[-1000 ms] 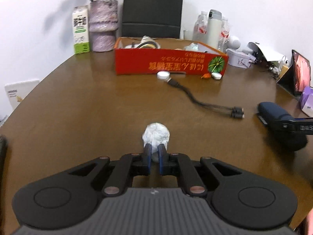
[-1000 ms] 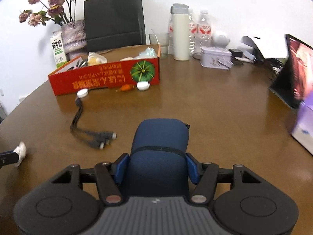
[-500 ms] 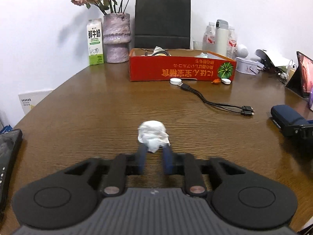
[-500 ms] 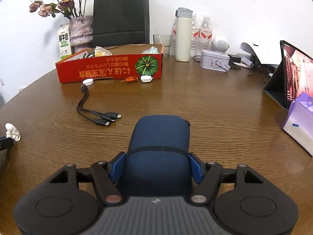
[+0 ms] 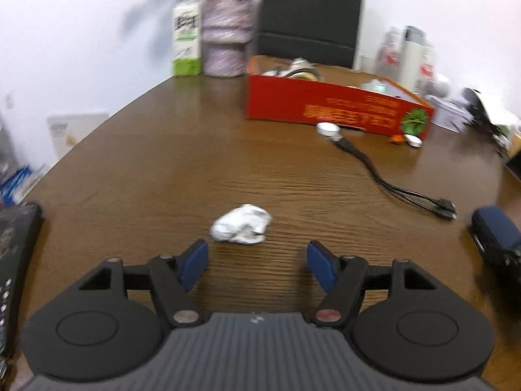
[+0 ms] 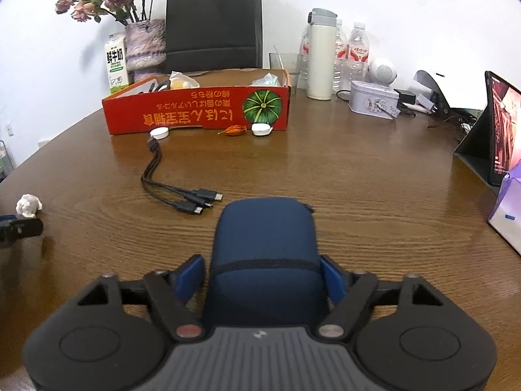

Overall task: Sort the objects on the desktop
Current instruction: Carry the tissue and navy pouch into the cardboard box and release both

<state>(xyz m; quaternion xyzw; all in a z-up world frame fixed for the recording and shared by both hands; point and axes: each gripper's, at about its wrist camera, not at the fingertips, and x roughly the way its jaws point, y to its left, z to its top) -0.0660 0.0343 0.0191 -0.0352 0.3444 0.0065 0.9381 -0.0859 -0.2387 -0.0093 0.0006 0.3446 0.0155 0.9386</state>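
Left wrist: left gripper (image 5: 254,260) jaws just spread wide apart, nothing between; crumpled paper ball (image 5: 241,224) loose on table (image 5: 162,163) just ahead.

Right wrist: right gripper (image 6: 263,277) jaws closing slightly, flanking blue pouch (image 6: 265,238); grip unclear.

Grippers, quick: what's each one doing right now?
Left gripper: open, just been opening; crumpled tissue lies free ahead.
Right gripper: fingers around the blue pouch; grip cannot be told.
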